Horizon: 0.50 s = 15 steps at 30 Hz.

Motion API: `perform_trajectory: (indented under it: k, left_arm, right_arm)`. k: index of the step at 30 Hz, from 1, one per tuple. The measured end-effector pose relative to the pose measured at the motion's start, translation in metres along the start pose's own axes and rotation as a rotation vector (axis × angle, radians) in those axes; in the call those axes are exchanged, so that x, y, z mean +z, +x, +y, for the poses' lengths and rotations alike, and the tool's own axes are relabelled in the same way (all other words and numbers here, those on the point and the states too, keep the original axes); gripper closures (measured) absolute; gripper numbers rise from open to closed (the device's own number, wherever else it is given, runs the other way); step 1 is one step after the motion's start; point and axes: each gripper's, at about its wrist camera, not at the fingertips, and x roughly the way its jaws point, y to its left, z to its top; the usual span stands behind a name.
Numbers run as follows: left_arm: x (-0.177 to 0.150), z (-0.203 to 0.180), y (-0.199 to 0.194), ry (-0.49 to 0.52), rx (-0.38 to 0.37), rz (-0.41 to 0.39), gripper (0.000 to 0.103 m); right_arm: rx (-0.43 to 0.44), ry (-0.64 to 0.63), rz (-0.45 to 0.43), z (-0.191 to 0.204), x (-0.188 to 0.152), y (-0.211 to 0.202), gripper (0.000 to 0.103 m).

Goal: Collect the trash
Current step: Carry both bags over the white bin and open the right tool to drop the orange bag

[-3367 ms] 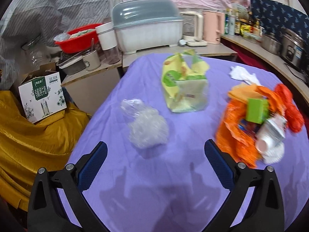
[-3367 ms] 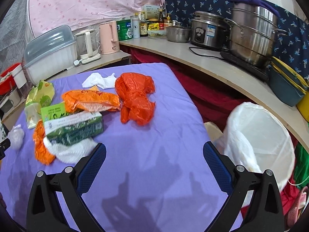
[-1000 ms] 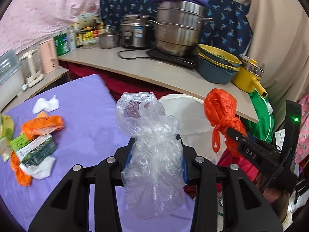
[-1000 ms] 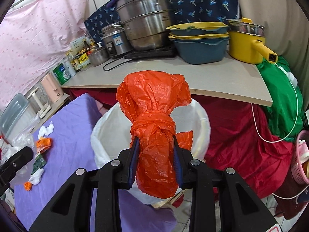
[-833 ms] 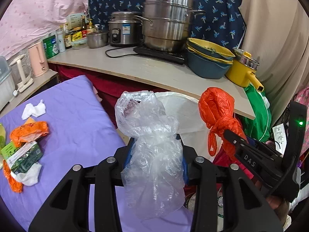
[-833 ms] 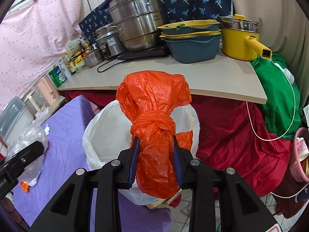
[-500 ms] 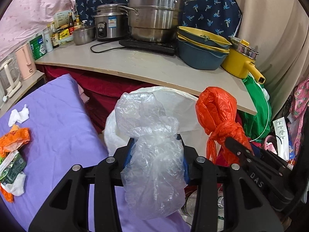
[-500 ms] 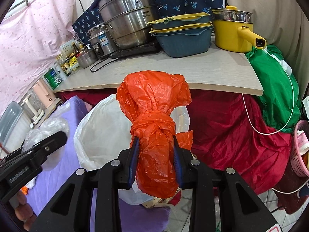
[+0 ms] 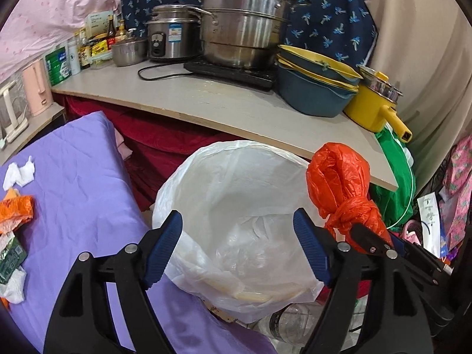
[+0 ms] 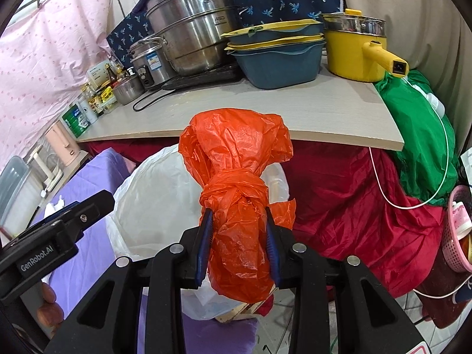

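Half a second back the left gripper was clamped on a crumpled clear plastic bag; now its jaws stand wide apart with nothing between them, and the clear bag lies down inside the white-lined trash bin directly ahead of and below them. The blue pads frame the bin's mouth on both sides.

Just right of the left jaws, the right gripper has its jaws pressed together on a knotted orange plastic bag, pinching it just below the knot, with the puffed top rising above the jaws and the loose tail hanging beneath. The orange bag hangs at the bin's right rim, partly over the opening as far as I can judge.

Left of the left jaws lies the purple-covered tabletop, its near corner just beside the bin. At its far left edge more rubbish waits: a white tissue, an orange wrapper, a green carton.

Beyond the bin, a wooden counter carries a stacked steel steamer, a rice cooker, blue and yellow basins and a yellow pot.
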Motion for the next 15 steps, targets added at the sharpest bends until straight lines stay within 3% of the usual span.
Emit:
perform_trajectory:
  k: [13,15]
  left_arm:
    - [-0.005,0.057,-0.023,-0.091,0.090,-0.033,0.028]
    - [-0.008,0.064,-0.026,-0.101,0.111,-0.036,0.028]
  right_arm:
    - [0.049,-0.071,0.022,0.042,0.001,0.022,0.068]
    - [0.054,-0.083,0.032,0.050,-0.001,0.027,0.061]
